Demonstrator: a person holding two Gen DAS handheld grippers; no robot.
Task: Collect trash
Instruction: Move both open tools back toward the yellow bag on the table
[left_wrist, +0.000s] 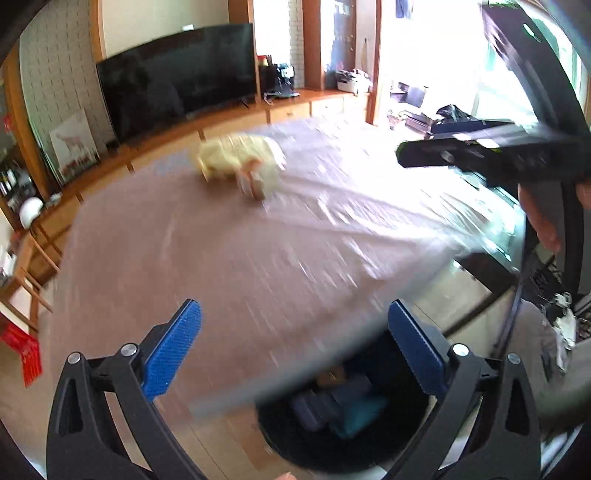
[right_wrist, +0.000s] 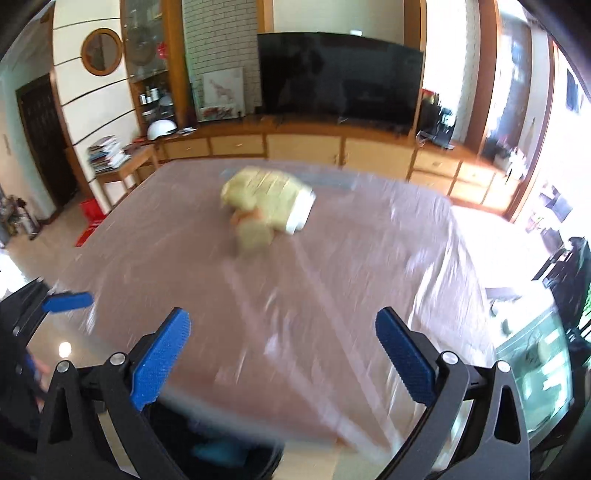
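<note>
A crumpled yellow wrapper pile (left_wrist: 238, 162) with a small orange bit lies on the far part of the table (left_wrist: 221, 258); it also shows in the right wrist view (right_wrist: 266, 205), blurred. My left gripper (left_wrist: 295, 343) is open and empty above the table's near edge, over a black trash bin (left_wrist: 343, 417) holding dark and teal items. My right gripper (right_wrist: 282, 354) is open and empty near the table's front edge; the bin (right_wrist: 221, 450) sits below it. The right gripper also shows in the left wrist view (left_wrist: 480, 151), at the right, above the table.
The table wears a clear plastic cover (right_wrist: 369, 258). A TV (right_wrist: 340, 77) stands on a long wooden cabinet (right_wrist: 295, 144) behind it. A red basket (right_wrist: 90, 218) sits on the floor at left. A glass tank (right_wrist: 535, 362) lies at the right.
</note>
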